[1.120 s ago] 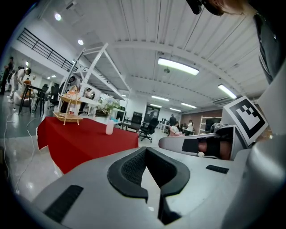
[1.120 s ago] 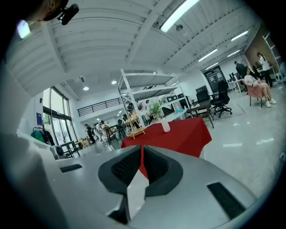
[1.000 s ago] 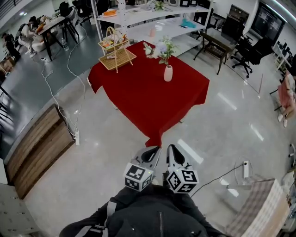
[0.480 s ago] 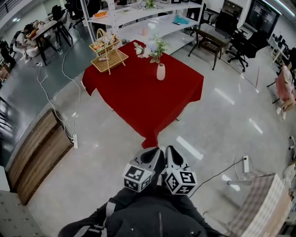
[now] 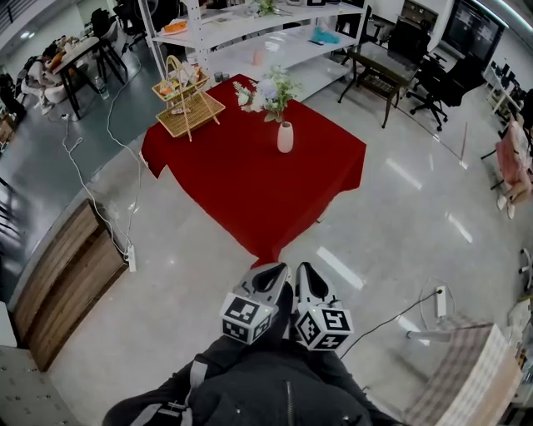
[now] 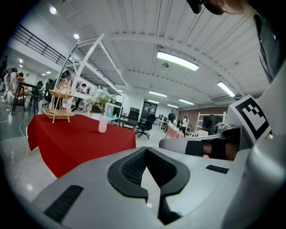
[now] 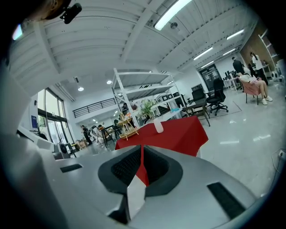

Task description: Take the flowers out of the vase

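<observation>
A glossy pale floor [image 5: 400, 216] carries a square surface draped in smooth red cloth [image 5: 241, 179], well ahead of the grey left claw [image 5: 280, 269] and right claw [image 5: 305, 268], both closed tight on nothing, while a slim white bottle-shaped vase [image 5: 285, 138] near the surface's middle holds leafy pale flowers [image 5: 265, 93].

Open floor [image 5: 187, 279] up to the table [image 5: 250, 187]; near half of table bare before the vase [image 5: 285, 137]. Left of vase, apart, a basket stand [image 5: 188, 106]; behind, a shelf [image 5: 241, 23].
</observation>
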A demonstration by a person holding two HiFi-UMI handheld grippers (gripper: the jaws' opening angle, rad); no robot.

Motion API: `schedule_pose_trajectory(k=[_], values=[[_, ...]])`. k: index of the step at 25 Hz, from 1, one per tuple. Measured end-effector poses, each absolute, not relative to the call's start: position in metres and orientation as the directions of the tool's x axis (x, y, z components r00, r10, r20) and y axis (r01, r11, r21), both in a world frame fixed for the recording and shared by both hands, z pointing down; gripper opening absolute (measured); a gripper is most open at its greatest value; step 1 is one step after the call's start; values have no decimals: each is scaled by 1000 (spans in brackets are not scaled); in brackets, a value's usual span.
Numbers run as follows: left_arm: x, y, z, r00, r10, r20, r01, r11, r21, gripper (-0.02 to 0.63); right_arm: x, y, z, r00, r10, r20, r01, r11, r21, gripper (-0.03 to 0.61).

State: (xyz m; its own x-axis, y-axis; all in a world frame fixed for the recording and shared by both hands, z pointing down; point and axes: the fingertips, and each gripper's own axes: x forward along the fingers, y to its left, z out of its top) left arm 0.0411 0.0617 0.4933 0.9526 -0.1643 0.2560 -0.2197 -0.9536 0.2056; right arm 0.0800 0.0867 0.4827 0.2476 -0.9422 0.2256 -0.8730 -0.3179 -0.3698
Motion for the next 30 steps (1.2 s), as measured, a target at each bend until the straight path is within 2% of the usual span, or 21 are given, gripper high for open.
schedule_pose_trajectory(k=[23,30], values=[[162,-66,468,945,-233,230,-280,-939,200,8,206,-29,464,212,-949,232,-894,-285,-346,21],[190,-114,463,935,-284,211,-325,-926,191,8,231,-75,467,155,-959,236,-913,-231,-337,21]])
